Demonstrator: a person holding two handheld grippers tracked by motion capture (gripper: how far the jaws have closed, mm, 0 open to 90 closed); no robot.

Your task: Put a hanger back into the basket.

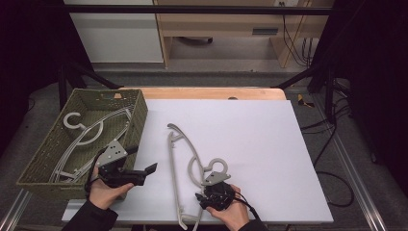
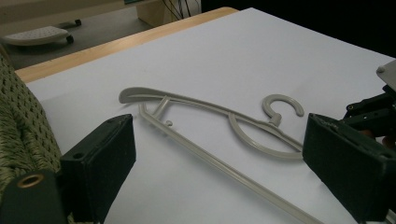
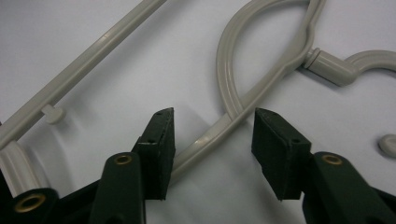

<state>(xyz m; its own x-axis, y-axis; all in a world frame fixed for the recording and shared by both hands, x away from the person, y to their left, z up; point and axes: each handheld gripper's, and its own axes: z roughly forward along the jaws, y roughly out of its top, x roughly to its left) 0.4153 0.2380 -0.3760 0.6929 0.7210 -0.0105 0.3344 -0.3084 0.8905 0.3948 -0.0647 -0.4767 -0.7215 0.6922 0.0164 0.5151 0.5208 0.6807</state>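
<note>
A grey plastic hanger (image 1: pixel 185 163) lies flat on the white desk (image 1: pixel 250 139), just right of a green woven basket (image 1: pixel 139 115) holding more hangers. The right gripper (image 3: pixel 212 135) straddles the hanger's curved arm near its hook, jaws partly spread, pads not yet pressing; a good grasp probably means centring the arm between them before closing. The left gripper (image 1: pixel 144 172) hovers beside the basket, jaws spread wide and empty, pointing toward the hanger.

no readable text, no labels, brands, numbers or signs
</note>
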